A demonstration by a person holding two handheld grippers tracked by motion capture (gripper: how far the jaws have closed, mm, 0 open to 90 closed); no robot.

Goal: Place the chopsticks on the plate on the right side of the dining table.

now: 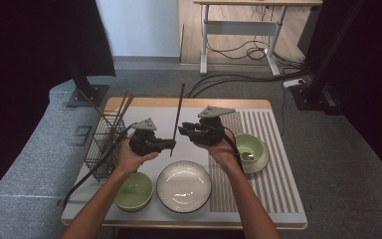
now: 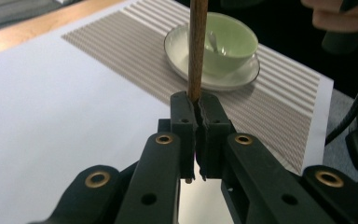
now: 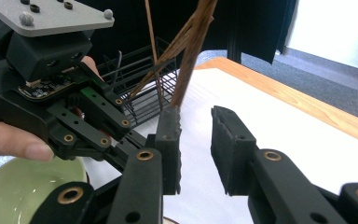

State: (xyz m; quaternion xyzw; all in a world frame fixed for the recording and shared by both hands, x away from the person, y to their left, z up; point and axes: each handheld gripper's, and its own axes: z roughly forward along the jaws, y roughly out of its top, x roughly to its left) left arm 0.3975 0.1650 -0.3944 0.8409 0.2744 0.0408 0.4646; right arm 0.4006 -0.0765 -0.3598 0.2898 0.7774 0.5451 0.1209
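We start with the table (image 1: 129,103), wood-edged and covered by a white mat whose right part is striped. On it, at about 6 o'clock in the high view, sits a white plate (image 1: 184,186) with a dark rim. At 7 o'clock from it stands a green bowl (image 1: 135,191), and over at 3 o'clock a second green bowl (image 1: 249,147) rests on a saucer (image 1: 259,162); in the left gripper view we see a spoon (image 2: 213,41) lying inside it. At 9 o'clock a black wire basket (image 1: 102,147) holds several brown chopsticks (image 1: 118,114) leaning up and outward.

Above the plate we hold both tools near the middle of the table. Our left gripper (image 1: 170,145) has its jaws pressed tight on a single brown chopstick (image 1: 178,115), pinching it near its lower end, so the stick rises steeply toward 12 o'clock, slightly tilted, clear of the table. In the left gripper view the chopstick (image 2: 196,51) stands straight up from between the closed pads.

Our right gripper (image 1: 182,130) sits just beside the left one, at its 2 o'clock, pointing toward it. Its jaws are spread apart with nothing between them, as the right gripper view shows.
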